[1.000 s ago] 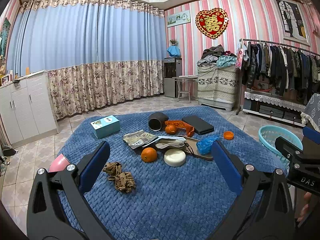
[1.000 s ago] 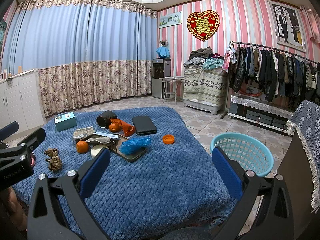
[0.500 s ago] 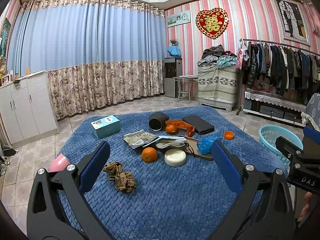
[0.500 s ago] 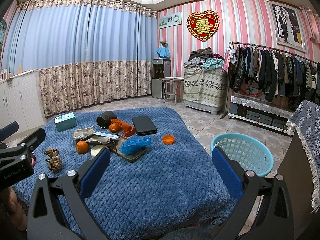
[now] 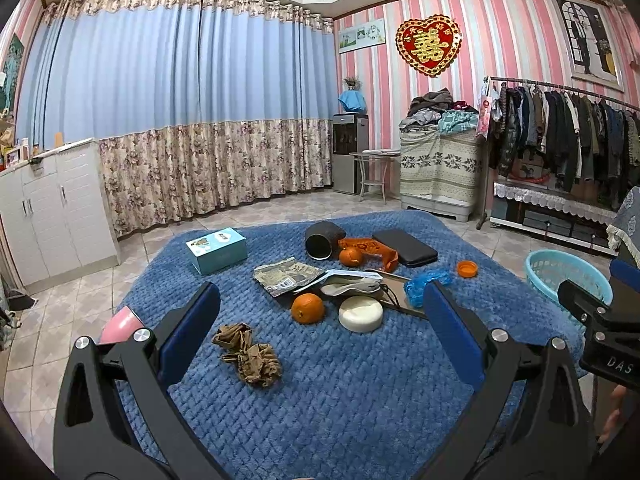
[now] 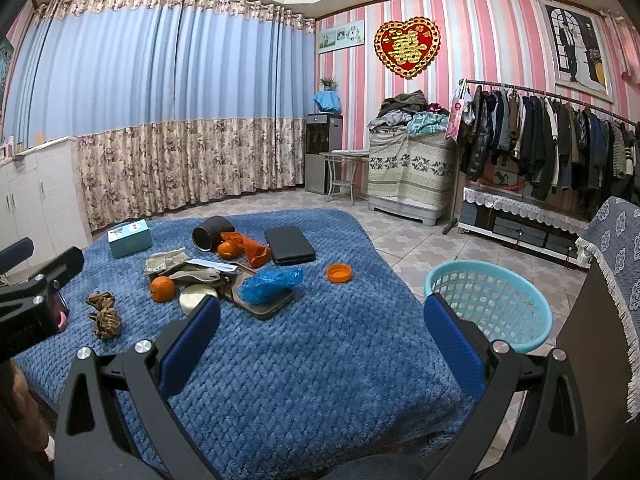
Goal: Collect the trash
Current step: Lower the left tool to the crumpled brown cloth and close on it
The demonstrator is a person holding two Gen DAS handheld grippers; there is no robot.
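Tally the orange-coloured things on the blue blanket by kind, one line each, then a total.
Whole oranges: 2, one near the white disc, one by the dark cup
Orange lids: 1
Orange wrappers: 1
Total: 4

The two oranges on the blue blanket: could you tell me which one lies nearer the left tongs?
The orange beside the white round puck; the other lies farther back.

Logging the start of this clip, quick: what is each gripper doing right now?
Left gripper: open, holding nothing.
Right gripper: open, holding nothing.
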